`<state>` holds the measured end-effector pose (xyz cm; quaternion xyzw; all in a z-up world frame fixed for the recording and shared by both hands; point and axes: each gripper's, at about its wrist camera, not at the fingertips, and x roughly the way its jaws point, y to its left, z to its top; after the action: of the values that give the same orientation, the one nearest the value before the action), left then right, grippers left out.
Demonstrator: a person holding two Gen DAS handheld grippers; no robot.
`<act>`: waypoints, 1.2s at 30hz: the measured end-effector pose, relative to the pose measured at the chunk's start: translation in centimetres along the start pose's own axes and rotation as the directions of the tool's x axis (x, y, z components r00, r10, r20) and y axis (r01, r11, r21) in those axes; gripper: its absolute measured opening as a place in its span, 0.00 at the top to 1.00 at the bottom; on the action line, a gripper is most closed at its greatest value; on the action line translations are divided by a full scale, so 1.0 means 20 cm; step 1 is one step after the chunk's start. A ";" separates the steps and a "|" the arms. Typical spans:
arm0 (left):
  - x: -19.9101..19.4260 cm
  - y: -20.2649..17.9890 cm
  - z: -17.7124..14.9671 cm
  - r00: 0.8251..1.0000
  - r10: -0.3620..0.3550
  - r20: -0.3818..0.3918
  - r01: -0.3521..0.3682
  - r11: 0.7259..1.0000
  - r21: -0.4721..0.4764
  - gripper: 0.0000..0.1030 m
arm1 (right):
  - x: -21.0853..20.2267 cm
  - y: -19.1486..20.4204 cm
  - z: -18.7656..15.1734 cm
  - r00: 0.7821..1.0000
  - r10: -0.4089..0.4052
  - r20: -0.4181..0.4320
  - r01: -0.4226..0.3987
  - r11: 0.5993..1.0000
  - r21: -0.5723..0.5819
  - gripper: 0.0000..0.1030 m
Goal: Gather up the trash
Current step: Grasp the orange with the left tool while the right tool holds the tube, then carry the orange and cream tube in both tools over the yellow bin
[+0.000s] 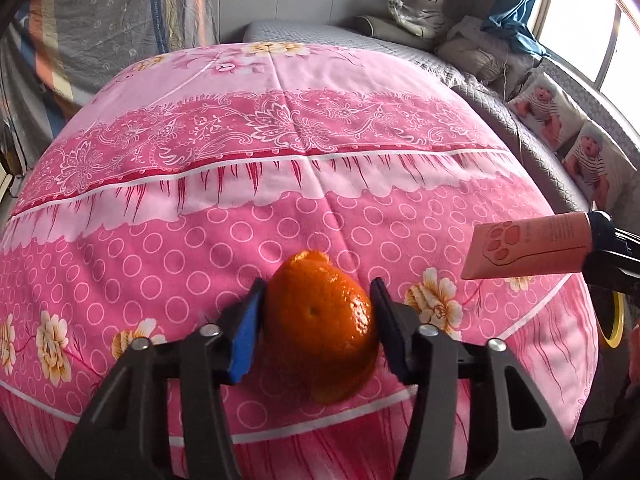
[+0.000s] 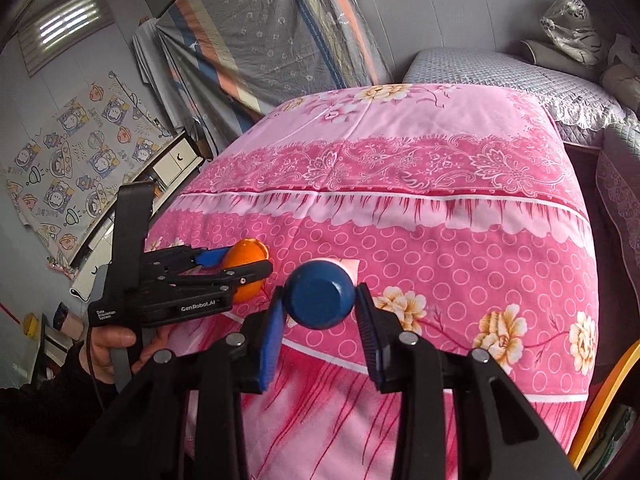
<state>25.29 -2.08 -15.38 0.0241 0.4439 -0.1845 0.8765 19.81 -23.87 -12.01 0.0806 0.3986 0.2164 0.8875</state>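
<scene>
The left gripper has its blue-padded jaws closed against the sides of an orange peel, a hollow-looking half shell held just above the pink flowered quilt that covers the bed. Beside it, the right gripper clamps a pink tube printed with a paw mark, its dark blue cap pinched between the pads and pointing back at the camera, the tube's flat end sticking out over the quilt's edge.
</scene>
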 end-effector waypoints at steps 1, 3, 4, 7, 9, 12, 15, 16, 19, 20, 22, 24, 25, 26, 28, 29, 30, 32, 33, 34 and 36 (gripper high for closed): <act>-0.01 0.00 0.00 1.000 0.010 0.007 -0.010 1.000 -0.002 0.58 | -0.01 0.00 0.00 1.000 0.003 0.007 -0.003 1.000 0.000 0.68; -0.04 0.02 0.00 1.000 0.002 0.019 -0.001 1.000 -0.021 0.60 | -0.05 0.00 0.00 1.000 0.015 0.019 -0.015 1.000 0.000 0.68; -0.07 0.03 0.00 1.000 -0.006 0.026 0.006 1.000 -0.029 0.60 | -0.07 0.00 0.00 1.000 0.017 0.025 -0.017 1.000 0.000 0.68; -0.17 0.03 0.00 0.997 -0.019 0.070 0.021 0.999 -0.030 0.61 | -0.15 -0.04 -0.01 0.999 0.002 0.055 -0.003 1.000 0.016 0.68; -0.25 -0.02 0.02 0.992 -0.034 0.119 0.034 0.999 0.000 0.61 | -0.21 -0.09 -0.02 0.997 -0.003 0.076 0.000 0.999 0.042 0.68; -0.35 -0.13 0.06 0.981 -0.071 0.182 0.061 0.996 0.062 0.61 | -0.33 -0.17 -0.05 0.992 -0.047 0.118 0.038 0.996 0.082 0.68; -0.39 -0.29 0.12 0.969 -0.140 0.205 0.113 0.984 0.137 0.61 | -0.47 -0.27 -0.09 0.982 -0.102 0.160 0.082 0.988 0.129 0.68; -0.40 -0.36 0.14 0.964 -0.164 0.211 0.131 0.978 0.165 0.61 | -0.51 -0.30 -0.11 0.977 -0.126 0.174 0.102 0.984 0.144 0.68; -0.41 -0.58 0.20 0.950 -0.235 0.205 0.183 0.952 0.245 0.61 | -0.68 -0.41 -0.18 0.955 -0.208 0.212 0.164 0.965 0.207 0.68; -0.41 -0.68 0.22 0.942 -0.268 0.201 0.206 0.937 0.282 0.61 | -0.73 -0.45 -0.20 0.947 -0.234 0.222 0.183 0.957 0.226 0.68; -0.41 -0.86 0.24 0.926 -0.320 0.198 0.238 0.906 0.351 0.61 | -0.86 -0.53 -0.27 0.918 -0.311 0.244 0.240 0.930 0.279 0.68; -0.38 -1.06 0.25 0.906 -0.382 0.180 0.284 0.867 0.410 0.61 | -0.98 -0.62 -0.34 0.887 -0.384 0.256 0.291 0.896 0.336 0.68; -0.36 -1.16 0.27 0.894 -0.420 0.155 0.322 0.844 0.428 0.61 | -1.03 -0.66 -0.38 0.872 -0.417 0.257 0.310 0.877 0.368 0.68; -0.32 -1.24 0.27 0.885 -0.446 0.133 0.352 0.828 0.436 0.61 | -1.08 -0.70 -0.42 0.858 -0.447 0.253 0.328 0.856 0.399 0.68; -0.26 -1.40 0.28 0.870 -0.485 0.087 0.400 0.798 0.450 0.60 | -1.15 -0.78 -0.50 0.837 -0.492 0.241 0.352 0.820 0.450 0.68; -0.21 -1.50 0.28 0.862 -0.504 0.056 0.426 0.780 0.458 0.60 | -1.17 -0.82 -0.54 0.830 -0.508 0.230 0.362 0.804 0.471 0.68; -0.18 -1.56 0.28 0.857 -0.514 0.036 0.442 0.769 0.461 0.60 | -1.18 -0.86 -0.57 0.825 -0.520 0.220 0.368 0.791 0.489 0.68; -0.08 -1.71 0.25 0.850 -0.527 -0.009 0.469 0.749 0.469 0.60 | -1.20 -0.93 -0.63 0.816 -0.543 0.198 0.382 0.764 0.520 0.68; -0.05 -1.76 0.24 0.848 -0.529 -0.025 0.477 0.742 0.471 0.60 | -1.20 -0.97 -0.67 0.810 -0.556 0.186 0.390 0.748 0.538 0.68; -0.01 -1.80 0.22 0.847 -0.531 -0.040 0.484 0.736 0.473 0.60 | -1.20 -1.01 -0.70 0.806 -0.566 0.173 0.393 0.731 0.557 0.68; 0.08 -1.89 0.19 0.844 -0.529 -0.081 0.501 0.727 0.470 0.60 | -1.20 -1.08 -0.77 0.803 -0.578 0.145 0.399 0.703 0.589 0.68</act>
<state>16.12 -38.62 -9.77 0.1080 0.3481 -0.5236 0.7700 1.16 -54.33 -12.89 0.2463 0.3001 -0.1651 0.9066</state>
